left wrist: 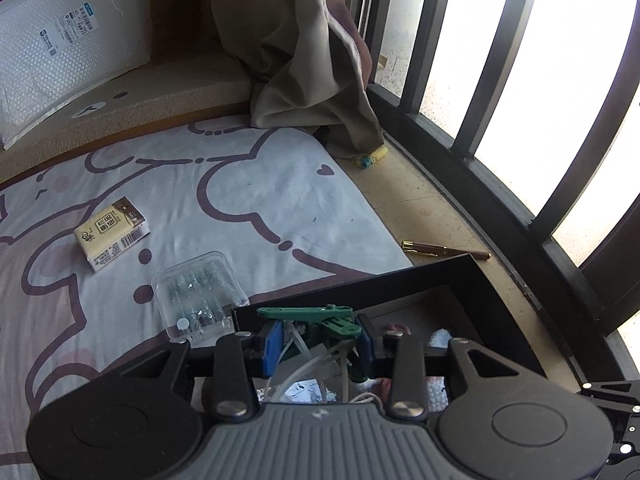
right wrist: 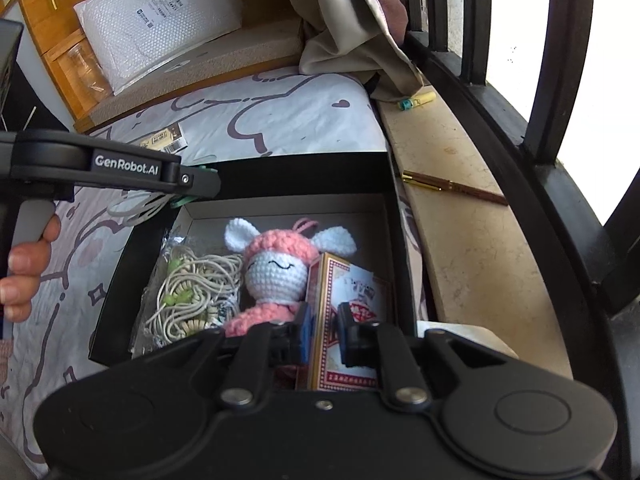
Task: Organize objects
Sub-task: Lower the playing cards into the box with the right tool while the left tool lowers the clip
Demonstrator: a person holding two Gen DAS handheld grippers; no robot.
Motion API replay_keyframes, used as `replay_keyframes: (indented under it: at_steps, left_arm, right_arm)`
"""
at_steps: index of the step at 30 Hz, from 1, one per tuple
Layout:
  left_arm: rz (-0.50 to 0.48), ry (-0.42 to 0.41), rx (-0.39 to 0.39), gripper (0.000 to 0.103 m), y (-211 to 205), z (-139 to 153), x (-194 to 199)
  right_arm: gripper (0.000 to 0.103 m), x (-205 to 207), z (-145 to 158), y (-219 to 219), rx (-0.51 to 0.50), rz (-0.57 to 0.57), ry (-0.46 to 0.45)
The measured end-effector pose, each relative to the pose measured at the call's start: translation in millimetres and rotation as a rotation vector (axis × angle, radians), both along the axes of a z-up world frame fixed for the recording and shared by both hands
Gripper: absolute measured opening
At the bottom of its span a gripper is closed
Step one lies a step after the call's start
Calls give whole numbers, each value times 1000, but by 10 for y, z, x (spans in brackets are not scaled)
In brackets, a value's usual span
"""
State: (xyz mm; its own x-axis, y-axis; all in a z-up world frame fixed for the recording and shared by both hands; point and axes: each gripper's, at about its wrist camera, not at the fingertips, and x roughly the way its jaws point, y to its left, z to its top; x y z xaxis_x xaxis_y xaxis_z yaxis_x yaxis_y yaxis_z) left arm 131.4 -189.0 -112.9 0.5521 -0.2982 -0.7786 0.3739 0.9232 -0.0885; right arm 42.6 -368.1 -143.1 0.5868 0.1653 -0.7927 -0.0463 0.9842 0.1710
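**Both claws loading the black box**

Left gripper [left wrist: 318, 346] is clenched on a green plastic clip-like tool [left wrist: 316, 318] w/ thin white cords [left wrist: 304, 354] trailing below it. It hangs over the near-left corner of the black box [left wrist: 492, 288], prob. so the piece can drop straight in, not onto the sheet. Blue pads [left wrist: 272, 342] press it from both sides; the piece is thin, flat and rigid, so a side pinch makes sense.

Right gripper [right wrist: 324, 330] is clamped on a card pack [right wrist: 348, 308], red w/ gold border, stiff cardboard, standing on edge inside the box by the right wall. Held upright likely to save floor space beside the crochet doll [right wrist: 276, 264], which is soft yarn, pink and white, lying flat in the middle. A bagged coil of beige cord w/ green beads [right wrist: 192, 300] fills the left part, crinkly clear film around it.

Still out on the printed bedsheet [left wrist: 240, 200]: a tissue pack [left wrist: 112, 234], soft-wrapped, and a clear hard plastic case [left wrist: 200, 292] w/ small glassy bits inside. On the stone ledge [left wrist: 400, 208] lies a brown-gold pen [left wrist: 444, 250], slim and round, could roll
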Motion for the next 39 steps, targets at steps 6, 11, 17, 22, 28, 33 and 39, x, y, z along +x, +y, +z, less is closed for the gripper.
replay_keyframes:
  at_steps: [6,11,17,22,28,33,39]
  left_arm:
    - [29,24,-4,42,59,-39,32]
    - [25,20,-4,48,90,-12,46]
    - [13,-13,20,53,41,39,-19]
    - [7,5,13,53,64,55,-48]
    - [4,1,8,55,114,143,-114]
    - [10,-10,5,59,167,280,-191]
    - [28,-21,1,60,282,479,-296]
  right_arm:
    - [14,10,12,0,3,-2,7]
    - [14,19,18,2,4,-3,10]
    - [15,29,18,5,1,-3,14]
    - [15,34,18,16,-4,-6,17]
    - [14,36,62,23,-1,-23,19]
    - [14,22,220,59,-6,-19,-12]
    - [14,-22,469,84,-15,-30,-51]
